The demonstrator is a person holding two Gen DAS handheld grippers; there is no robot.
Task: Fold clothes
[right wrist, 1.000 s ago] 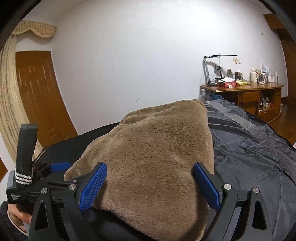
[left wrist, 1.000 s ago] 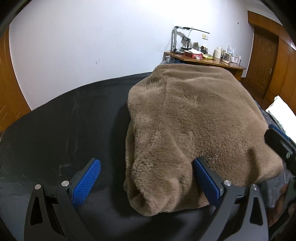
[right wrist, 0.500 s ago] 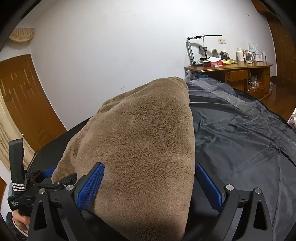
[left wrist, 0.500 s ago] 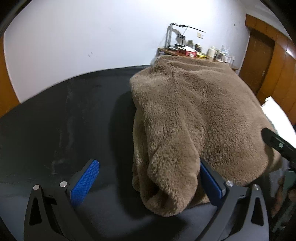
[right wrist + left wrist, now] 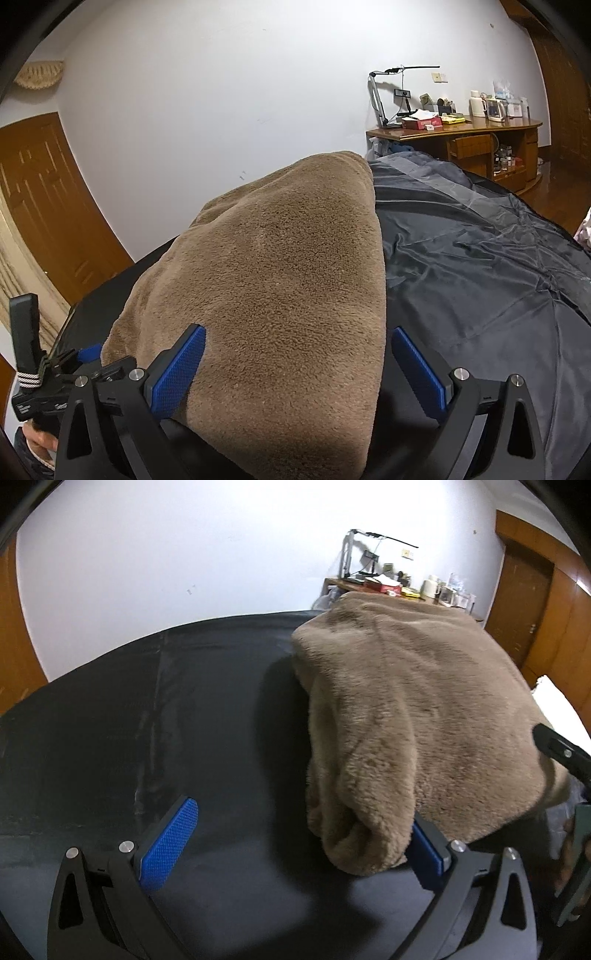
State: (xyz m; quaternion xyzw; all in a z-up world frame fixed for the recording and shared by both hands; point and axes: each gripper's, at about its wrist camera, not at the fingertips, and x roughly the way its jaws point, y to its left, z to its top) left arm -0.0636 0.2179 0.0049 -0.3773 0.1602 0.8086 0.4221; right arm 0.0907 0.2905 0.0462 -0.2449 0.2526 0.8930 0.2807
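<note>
1. Far left, the black sheet over the bed lies bare and flat, a faint crease running down it. Nothing of the garment reaches that side.

2. Next comes the left gripper, held low over the sheet. Its blue pads stand wide apart, pinching nothing. The right-hand pad sits against, and partly under, the rolled near corner of the brown fleece garment; the other pad is over open sheet.

3. The garment sits mid-bed as a thick, roughly rectangular bundle. Its left edge shows stacked layers, so I'd judge it already doubled over at least once. Whether another fold is wanted, or this is the finished shape, I can't settle from here. The near corner bulges loosely and looks the least tidy part.

4. The right gripper is just past that, pointing along the length of the bundle. Its fingers are spread as well, one on either side of the near end of the fleece, which hangs between them ungripped. It looks poised either to close on that end or to draw away.

5. Further right, a grey shiny sheet spreads out, wrinkled, beside the garment.

6. Far right against the wall, a wooden desk carries a lamp and clutter, well away from the work.
</note>
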